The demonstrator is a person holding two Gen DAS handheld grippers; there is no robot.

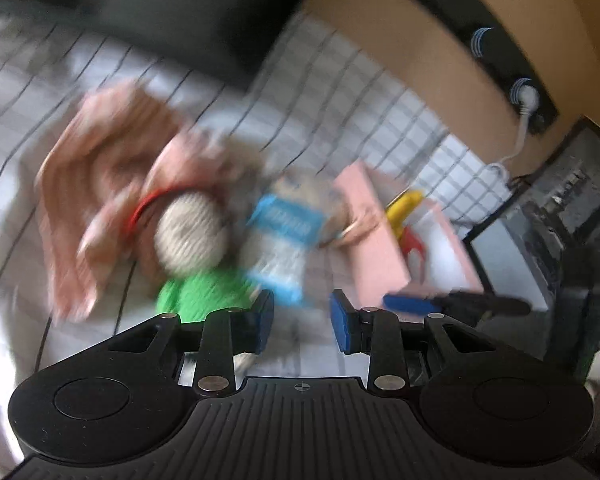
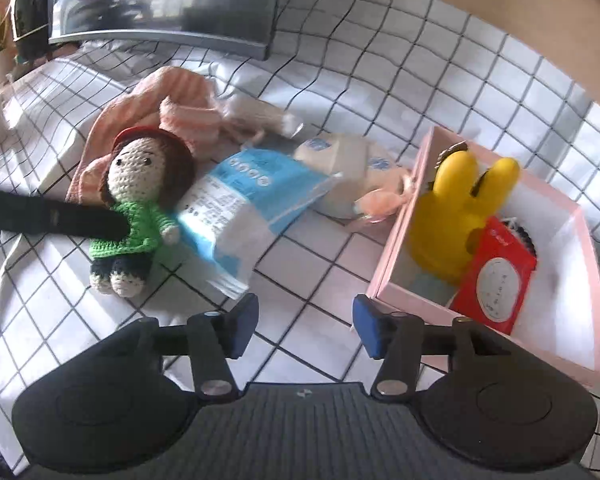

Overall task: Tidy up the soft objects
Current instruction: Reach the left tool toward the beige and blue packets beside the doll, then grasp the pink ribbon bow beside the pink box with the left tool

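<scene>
A crochet doll with a green top and brown hair lies on the checked cloth; it also shows blurred in the left wrist view. A blue and white packet lies beside it, also in the left wrist view. A pink box holds a yellow plush and a red pouch. My left gripper is open above the doll and packet; a black part of it reaches across the doll in the right wrist view. My right gripper is open and empty, in front of the packet and box.
A pink striped cloth lies behind the doll. A beige pouch with a pink ribbon lies between packet and box. A dark monitor stands at the back. A tan wall with a power strip is at the right.
</scene>
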